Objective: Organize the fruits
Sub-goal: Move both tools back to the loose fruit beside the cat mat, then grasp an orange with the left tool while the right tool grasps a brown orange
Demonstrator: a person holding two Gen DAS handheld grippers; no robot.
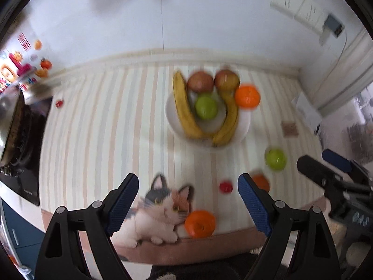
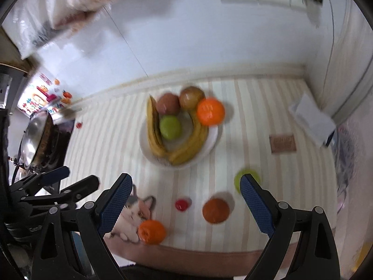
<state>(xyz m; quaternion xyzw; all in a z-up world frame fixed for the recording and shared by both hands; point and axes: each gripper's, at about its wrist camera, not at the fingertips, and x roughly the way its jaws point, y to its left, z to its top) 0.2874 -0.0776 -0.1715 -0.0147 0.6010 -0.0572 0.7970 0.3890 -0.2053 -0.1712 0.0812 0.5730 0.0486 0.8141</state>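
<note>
A white plate [image 1: 172,121] [image 2: 144,144] on the striped cloth holds two bananas [image 1: 184,107] [image 2: 186,149], a green apple [image 1: 206,107] [image 2: 170,127], two reddish apples [image 1: 200,81] [image 2: 167,103] and an orange [image 1: 247,96] [image 2: 211,111] at its right rim. Loose on the cloth lie a green apple [image 1: 275,159] [image 2: 239,179], two oranges [image 1: 200,224] [image 2: 215,210], [image 2: 152,231] and a small red fruit [image 1: 226,186] [image 2: 181,204]. My left gripper [image 1: 188,206] and right gripper [image 2: 185,207] are both open and empty, above the cloth's near edge.
A stove with a steel pot [image 2: 35,137] [image 1: 7,126] stands at the left. Another small red fruit [image 1: 59,103] [image 2: 79,125] lies near it. A brown coaster [image 1: 289,128] [image 2: 282,144] and white papers [image 2: 312,121] lie at the right. A wall is behind.
</note>
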